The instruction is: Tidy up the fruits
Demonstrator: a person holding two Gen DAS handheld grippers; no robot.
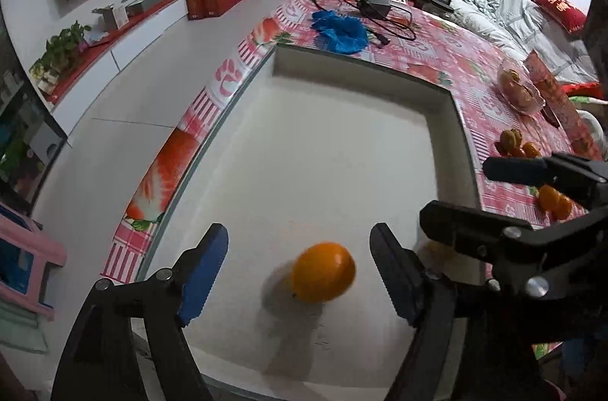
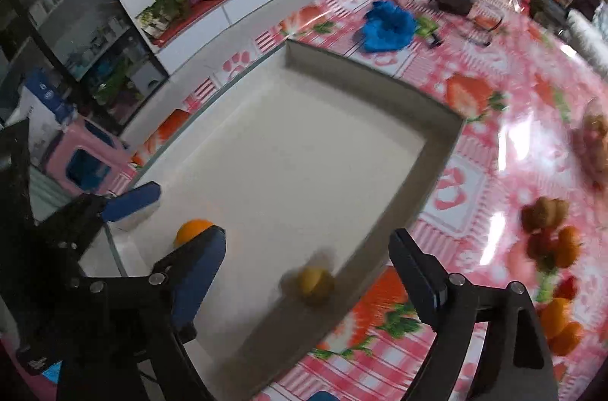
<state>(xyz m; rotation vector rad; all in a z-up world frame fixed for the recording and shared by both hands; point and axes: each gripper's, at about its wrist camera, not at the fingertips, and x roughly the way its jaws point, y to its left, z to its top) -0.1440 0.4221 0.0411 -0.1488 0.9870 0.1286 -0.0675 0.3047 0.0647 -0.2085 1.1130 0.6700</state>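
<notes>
In the left wrist view, my left gripper (image 1: 298, 272) was above the white tray (image 1: 442, 120), and its jaws were spread wide. Between them, but touching neither finger, there was an orange fruit (image 1: 323, 272). It looked a little blurred and had a shadow beside it, so I could not tell if it already rested on the tray floor or was a bit above it. My right gripper (image 1: 456, 196) was visible at the right side, over the tray edge, with its two fingers apart and nothing between them. More fruits (image 1: 553, 201) lay on the pink strawberry tablecloth (image 1: 437, 59), outside the tray.

In the right wrist view, the jaws of my right gripper were also spread, and a small yellow fruit (image 2: 313, 281) sat in the near corner of the tray, close to the wall, free of my fingers. The orange fruit appeared half hidden behind my left finger. The picture was blurred at the right, where the remaining fruits were.

I judged that both fruits were released into the tray. To do this step well, I should have lifted both grippers straight up with the jaws wide, so no finger pushed a round fruit, and then gone for the fruits on the cloth one by one.
</notes>
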